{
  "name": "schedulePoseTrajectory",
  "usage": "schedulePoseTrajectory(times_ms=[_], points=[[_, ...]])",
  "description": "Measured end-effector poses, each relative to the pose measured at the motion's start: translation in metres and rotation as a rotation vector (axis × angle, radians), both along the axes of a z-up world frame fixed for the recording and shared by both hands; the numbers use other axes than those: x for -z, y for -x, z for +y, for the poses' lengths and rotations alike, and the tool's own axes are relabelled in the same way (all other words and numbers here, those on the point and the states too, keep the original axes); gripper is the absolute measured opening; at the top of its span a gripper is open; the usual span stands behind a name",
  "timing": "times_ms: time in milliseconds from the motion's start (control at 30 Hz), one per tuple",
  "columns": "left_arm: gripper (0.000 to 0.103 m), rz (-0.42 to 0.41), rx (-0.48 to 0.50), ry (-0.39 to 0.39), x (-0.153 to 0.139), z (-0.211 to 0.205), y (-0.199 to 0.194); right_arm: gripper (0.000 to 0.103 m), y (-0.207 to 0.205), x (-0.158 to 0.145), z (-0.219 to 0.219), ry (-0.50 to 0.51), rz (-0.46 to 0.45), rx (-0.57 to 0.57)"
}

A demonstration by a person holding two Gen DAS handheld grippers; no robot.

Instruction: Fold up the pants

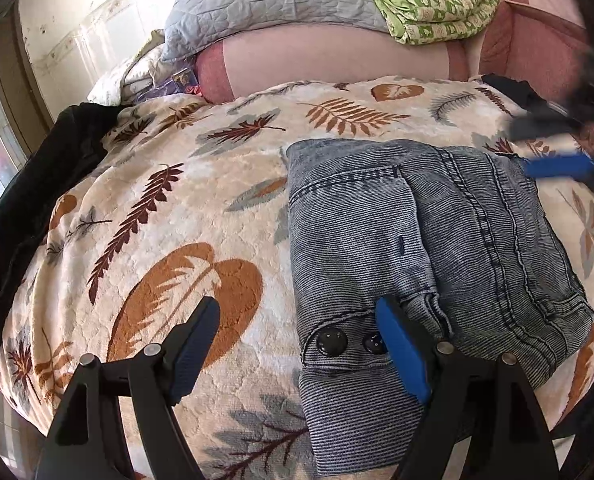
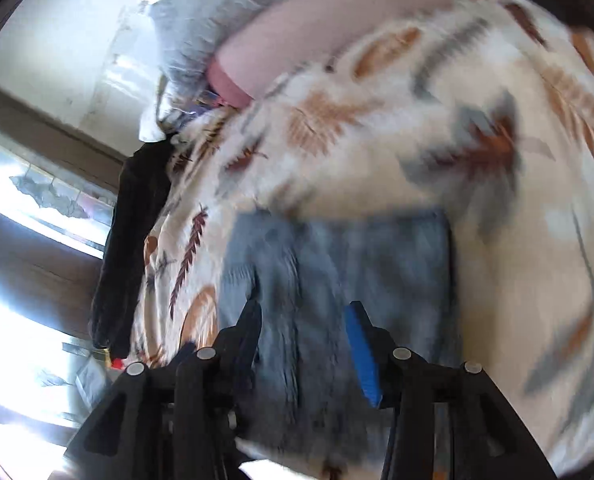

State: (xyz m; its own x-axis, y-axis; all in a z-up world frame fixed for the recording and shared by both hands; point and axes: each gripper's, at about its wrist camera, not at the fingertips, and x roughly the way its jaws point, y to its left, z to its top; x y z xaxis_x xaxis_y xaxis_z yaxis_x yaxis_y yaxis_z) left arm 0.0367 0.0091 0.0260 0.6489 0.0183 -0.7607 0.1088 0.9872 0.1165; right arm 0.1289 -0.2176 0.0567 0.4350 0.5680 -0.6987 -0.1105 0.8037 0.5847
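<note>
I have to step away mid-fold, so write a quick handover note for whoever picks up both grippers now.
Left gripper: open, holding nothing, low over the near waistband end of the jeans.
Right gripper: open, holding nothing, above the jeans; its view is motion-blurred.
Jeans: folded into a compact bundle on the leaf-print blanket, two dark buttons showing at the near edge.
Done: the main folds appear made.
Left: probably only a check that edges are even, then smoothing the top. A dark garment lies at the blanket's left edge, untouched.
</note>
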Motion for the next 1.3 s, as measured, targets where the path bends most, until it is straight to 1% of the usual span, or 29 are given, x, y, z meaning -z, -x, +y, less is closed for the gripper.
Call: schedulePoseTrajectory(times_ms=[33, 67, 133, 167, 200, 300, 367, 433, 467, 500, 533, 567, 600, 633, 700, 733, 767, 833, 900, 967, 1033, 1100, 1167, 1233, 1300], points=[[0.081, 0.005, -0.001, 0.006, 0.000, 0.001, 0.000, 0.047, -0.011, 0.006, 0.006, 0.032, 0.005, -0.005], [0.081, 0.009, -0.002, 0.011, 0.000, 0.001, -0.001, 0.048, -0.013, 0.015, 0.005, 0.072, 0.016, -0.005], [0.081, 0.018, 0.000, 0.026, 0.000, 0.002, -0.002, 0.048, -0.031, 0.042, 0.016, 0.140, 0.082, -0.022], [0.081, 0.022, -0.001, 0.030, 0.000, 0.002, -0.003, 0.048, -0.033, 0.050, 0.018, 0.156, 0.090, -0.027], [0.081, 0.026, -0.003, 0.033, 0.000, 0.002, -0.004, 0.048, -0.030, 0.048, 0.019, 0.169, 0.065, -0.027], [0.081, 0.030, -0.003, 0.042, 0.001, 0.004, -0.005, 0.047, -0.024, 0.041, 0.023, 0.226, 0.053, -0.038], [0.081, 0.031, -0.002, 0.045, 0.000, 0.005, -0.005, 0.047, -0.014, 0.036, 0.020, 0.241, 0.053, -0.025], [0.081, 0.033, -0.003, 0.051, 0.001, 0.006, -0.005, 0.047, -0.004, 0.024, 0.020, 0.252, 0.023, -0.031], [0.081, 0.035, -0.005, 0.056, 0.001, 0.007, -0.005, 0.048, 0.003, 0.021, 0.018, 0.239, 0.012, -0.032], [0.081, 0.036, -0.008, 0.060, 0.001, 0.006, -0.005, 0.050, 0.010, 0.020, 0.016, 0.232, 0.003, -0.032], [0.081, 0.036, -0.009, 0.062, 0.002, 0.006, -0.005, 0.059, 0.012, 0.024, 0.016, 0.249, 0.002, -0.029], [0.081, 0.036, -0.009, 0.064, 0.002, 0.006, -0.005, 0.064, 0.007, 0.031, 0.018, 0.281, 0.017, -0.023], [0.081, 0.037, -0.008, 0.070, 0.002, 0.007, -0.006, 0.068, 0.000, 0.047, 0.016, 0.307, 0.061, -0.031], [0.081, 0.041, -0.006, 0.079, 0.002, 0.007, -0.006, 0.069, -0.005, 0.056, 0.013, 0.272, 0.095, -0.038], [0.081, 0.039, -0.001, 0.101, 0.001, 0.012, -0.006, 0.068, 0.001, 0.045, -0.001, 0.185, 0.090, 0.013], [0.081, 0.036, 0.005, 0.134, -0.001, 0.016, -0.005, 0.068, 0.007, 0.037, -0.005, 0.166, 0.084, 0.024], [0.081, 0.038, -0.002, 0.199, -0.005, 0.025, -0.005, 0.068, 0.019, 0.025, -0.011, 0.137, 0.055, 0.038], [0.081, 0.043, -0.025, 0.290, -0.010, 0.039, -0.004, 0.068, 0.039, 0.014, -0.019, 0.069, 0.035, 0.034], [0.081, 0.029, -0.058, 0.340, -0.014, 0.054, 0.000, 0.068, 0.065, 0.013, -0.030, -0.022, 0.051, 0.048], [0.081, 0.021, -0.072, 0.348, -0.013, 0.062, 0.002, 0.068, 0.094, 0.026, -0.039, -0.144, 0.108, 0.062], [0.081, 0.018, -0.096, 0.353, -0.009, 0.069, 0.003, 0.068, 0.112, 0.043, -0.039, -0.220, 0.162, 0.068], [0.081, 0.037, -0.102, 0.372, -0.003, 0.071, 0.002, 0.068, 0.119, 0.055, -0.035, -0.266, 0.186, 0.066], [0.081, 0.027, -0.089, 0.372, -0.002, 0.068, 0.004, 0.068, 0.115, 0.065, -0.031, -0.269, 0.195, 0.079], [0.081, 0.014, -0.063, 0.354, -0.004, 0.063, 0.007, 0.068, 0.106, 0.075, -0.030, -0.301, 0.204, 0.107], [0.081, 0.012, -0.042, 0.319, -0.003, 0.057, 0.010, 0.068, 0.103, 0.075, -0.032, -0.334, 0.190, 0.137]])
